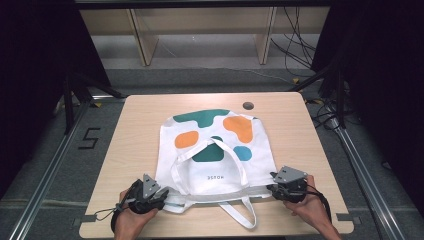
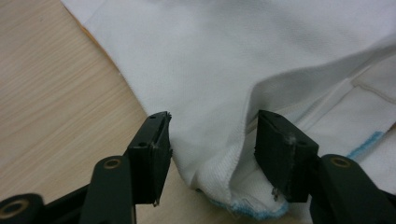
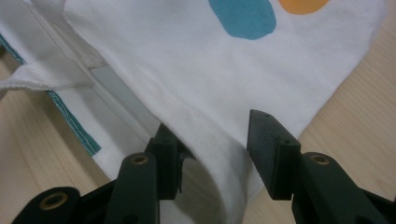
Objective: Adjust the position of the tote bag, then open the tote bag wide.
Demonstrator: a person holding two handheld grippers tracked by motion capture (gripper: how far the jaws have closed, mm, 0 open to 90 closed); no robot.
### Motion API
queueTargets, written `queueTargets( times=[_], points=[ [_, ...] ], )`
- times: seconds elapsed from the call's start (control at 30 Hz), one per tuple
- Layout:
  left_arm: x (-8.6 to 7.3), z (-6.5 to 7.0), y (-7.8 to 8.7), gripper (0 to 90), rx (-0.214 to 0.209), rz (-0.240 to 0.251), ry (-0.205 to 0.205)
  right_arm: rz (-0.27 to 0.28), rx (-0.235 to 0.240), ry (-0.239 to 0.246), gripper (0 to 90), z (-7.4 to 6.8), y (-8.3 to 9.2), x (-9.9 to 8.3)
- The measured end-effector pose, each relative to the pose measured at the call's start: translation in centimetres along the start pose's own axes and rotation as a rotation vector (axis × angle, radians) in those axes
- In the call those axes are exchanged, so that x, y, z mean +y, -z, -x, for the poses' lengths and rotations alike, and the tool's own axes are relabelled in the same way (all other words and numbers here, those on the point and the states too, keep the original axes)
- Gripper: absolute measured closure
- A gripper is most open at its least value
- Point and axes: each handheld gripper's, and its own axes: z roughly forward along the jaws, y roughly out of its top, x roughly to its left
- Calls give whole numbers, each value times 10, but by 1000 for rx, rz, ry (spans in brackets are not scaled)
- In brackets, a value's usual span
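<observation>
One white tote bag [image 1: 215,155] (printed with five coloured blotches: two green, two orange, one blue) is laid flat on the middle of the wooden table [image 1: 130,145], its two handles [image 1: 240,210] at the near edge. At the bag's near left corner the left gripper [image 1: 161,194] is held with jaws spread around the hem. At the bag's near right corner the right gripper [image 1: 275,187] is likewise held spread, fabric lying between its jaws.

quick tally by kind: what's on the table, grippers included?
Tote bag: 1
Bag handles: 2
Grippers: 2, the left gripper and the right gripper, one at each near corner of the bag
Total: 3 things (handles belong to the bag)
</observation>
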Motion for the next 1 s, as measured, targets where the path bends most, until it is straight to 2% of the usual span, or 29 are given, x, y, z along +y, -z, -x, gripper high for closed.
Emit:
queueTargets(
  times=[0.03, 0.07, 0.13, 0.17, 0.2, 0.23, 0.3, 0.4, 0.43, 0.5, 0.57, 0.6, 0.67, 0.7, 0.77, 0.8, 0.83, 0.9, 0.93, 0.97, 1.0],
  points=[
    [1, 0, -1, 471, 2, 0, -5, -15, 4, -1, 582, -1, -1, 0],
    [2, 0, 0, 492, 0, 4, -8, -18, 4, 18, 596, -1, -4, 1],
    [3, 0, 0, 603, -13, 18, -26, -23, 0, 28, 638, 0, -5, 0],
    [4, 1, 0, 627, -10, 21, -35, -13, -7, 21, 674, 2, -4, 0],
    [4, 1, 0, 646, -25, 16, -45, -15, 0, 6, 704, 2, -3, 0],
    [4, 1, 1, 675, -25, 18, -52, 4, -3, 10, 736, 5, -2, -1],
    [6, -1, 3, 741, -25, 34, -45, 21, 3, -8, 791, 7, 0, 0],
    [9, -2, 9, 801, -6, 68, -52, 36, -4, 14, 834, 7, 2, 1],
    [11, -2, 11, 807, 5, 89, -75, 45, -11, 6, 839, 7, 3, 1],
    [12, -1, 15, 819, 15, 96, -95, 63, -16, -8, 847, 8, 7, 2],
    [13, 1, 19, 826, 14, 118, -95, 76, -19, -3, 852, 9, 9, 3],
    [14, 2, 20, 828, 16, 143, -72, 78, -24, -9, 854, 9, 10, 2],
    [14, 2, 24, 830, 27, 166, -70, 88, -26, -18, 859, 9, 12, 2],
    [15, 1, 25, 831, 23, 169, -77, 87, -25, -23, 860, 9, 13, 2],
    [16, 3, 27, 833, 23, 180, -65, 98, -28, -22, 864, 11, 15, 2],
    [16, 3, 27, 834, 16, 172, -70, 102, -28, -26, 865, 12, 15, 2],
    [17, 4, 28, 834, 17, 190, -66, 103, -26, -34, 865, 12, 16, 2],
    [17, 3, 29, 833, 26, 196, -70, 116, -27, -27, 865, 13, 16, 2],
    [17, 3, 29, 833, 16, 209, -47, 119, -30, -50, 865, 12, 17, 3],
    [18, 2, 30, 833, 7, 217, -39, 124, -25, -54, 866, 13, 18, 3],
    [18, 1, 31, 833, 17, 227, -37, 130, -33, -56, 866, 13, 20, 4]
  ],
)
